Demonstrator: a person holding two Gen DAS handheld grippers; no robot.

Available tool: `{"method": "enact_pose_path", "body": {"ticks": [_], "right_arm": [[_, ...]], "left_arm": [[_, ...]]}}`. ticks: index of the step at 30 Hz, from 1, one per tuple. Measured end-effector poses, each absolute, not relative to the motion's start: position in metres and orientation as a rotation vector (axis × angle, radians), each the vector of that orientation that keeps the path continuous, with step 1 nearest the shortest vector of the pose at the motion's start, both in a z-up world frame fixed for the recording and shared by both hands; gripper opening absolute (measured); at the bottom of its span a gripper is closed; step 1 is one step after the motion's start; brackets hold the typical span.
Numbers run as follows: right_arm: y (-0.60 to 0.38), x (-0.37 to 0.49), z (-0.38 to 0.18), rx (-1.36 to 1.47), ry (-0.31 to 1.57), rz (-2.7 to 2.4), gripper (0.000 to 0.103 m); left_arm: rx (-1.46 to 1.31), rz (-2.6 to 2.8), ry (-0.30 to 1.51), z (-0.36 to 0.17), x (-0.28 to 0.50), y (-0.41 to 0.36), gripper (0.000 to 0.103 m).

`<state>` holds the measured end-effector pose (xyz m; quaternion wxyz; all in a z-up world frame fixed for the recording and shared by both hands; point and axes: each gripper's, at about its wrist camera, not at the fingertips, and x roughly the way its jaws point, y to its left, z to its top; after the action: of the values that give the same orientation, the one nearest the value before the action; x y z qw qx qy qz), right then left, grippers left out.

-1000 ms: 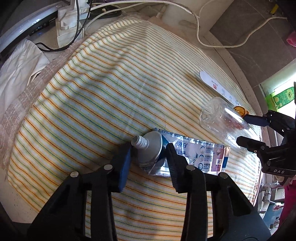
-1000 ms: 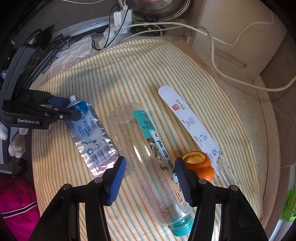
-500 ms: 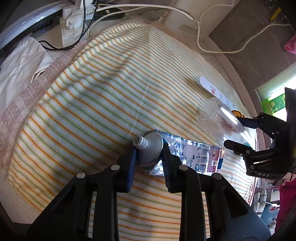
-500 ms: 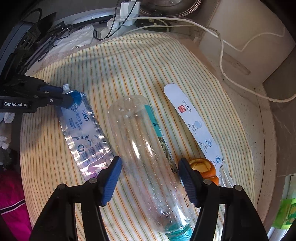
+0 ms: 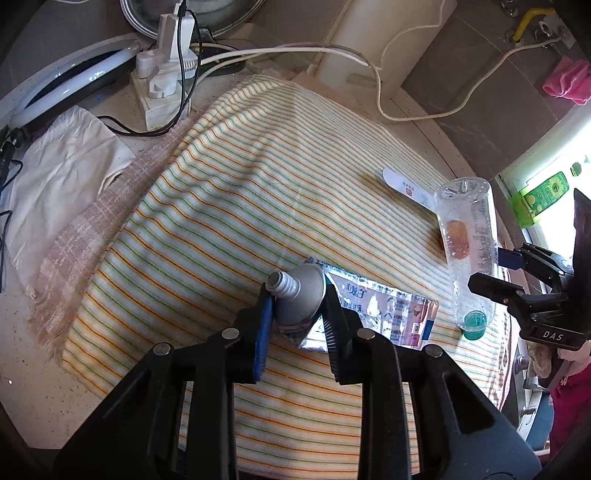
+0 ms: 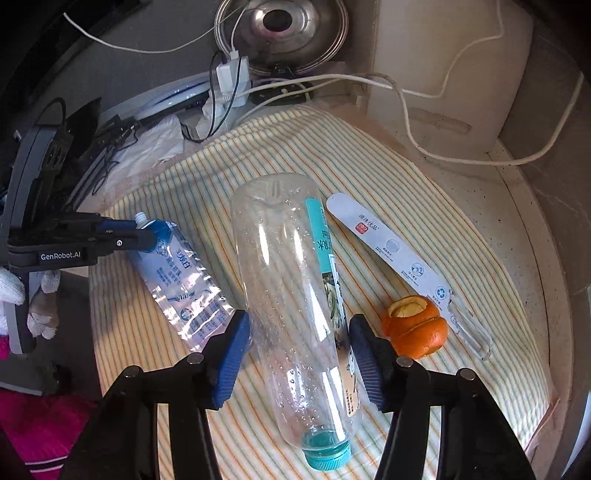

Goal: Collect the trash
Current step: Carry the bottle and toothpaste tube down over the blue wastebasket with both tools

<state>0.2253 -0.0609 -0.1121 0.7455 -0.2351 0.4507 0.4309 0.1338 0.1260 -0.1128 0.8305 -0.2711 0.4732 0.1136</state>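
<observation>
My left gripper (image 5: 297, 314) is shut on the neck end of a flattened silver-blue toothpaste tube (image 5: 376, 310), which also shows in the right wrist view (image 6: 184, 280). My right gripper (image 6: 299, 339) is shut on a clear plastic bottle (image 6: 295, 280) with a teal cap and holds it tilted, base up, above the striped cloth (image 6: 369, 177). From the left wrist view the bottle (image 5: 467, 236) stands almost upright in that gripper (image 5: 491, 269). An orange peel (image 6: 415, 326) and a long white packaging strip (image 6: 399, 258) lie on the cloth to the right.
A power strip with cables (image 5: 162, 77), a ring light (image 5: 70, 81) and a white cloth (image 5: 59, 173) lie beyond the cloth's far left. A metal lid (image 6: 280, 29) and a white appliance (image 6: 443, 55) stand at the back. The counter edge (image 6: 532, 258) curves on the right.
My left gripper closed on the tube's neck end. My right gripper closed on the bottle and raised it, so its base now tilts up off the cloth.
</observation>
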Motion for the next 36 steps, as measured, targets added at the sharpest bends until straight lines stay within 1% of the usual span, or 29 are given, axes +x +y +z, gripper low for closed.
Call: {"method": "enact_pose_path", "body": {"ticks": [15, 30, 36], "right_arm": [[-0.097, 0.187, -0.080, -0.208, 0.950, 0.822, 0.057], [-0.112, 0.106, -0.066, -0.041, 0.890, 0.710, 0.056], [-0.107, 0.066, -0.064, -0.015, 0.868, 0.686, 0.056]], "left_arm": [[-0.508, 0.194, 0.925, -0.067, 0.083, 0.133, 0.025], [-0.422, 0.165, 0.945, -0.057, -0.003, 0.142, 0.025], [-0.372, 0.152, 0.976, -0.062, -0.040, 0.143, 0.025]]}}
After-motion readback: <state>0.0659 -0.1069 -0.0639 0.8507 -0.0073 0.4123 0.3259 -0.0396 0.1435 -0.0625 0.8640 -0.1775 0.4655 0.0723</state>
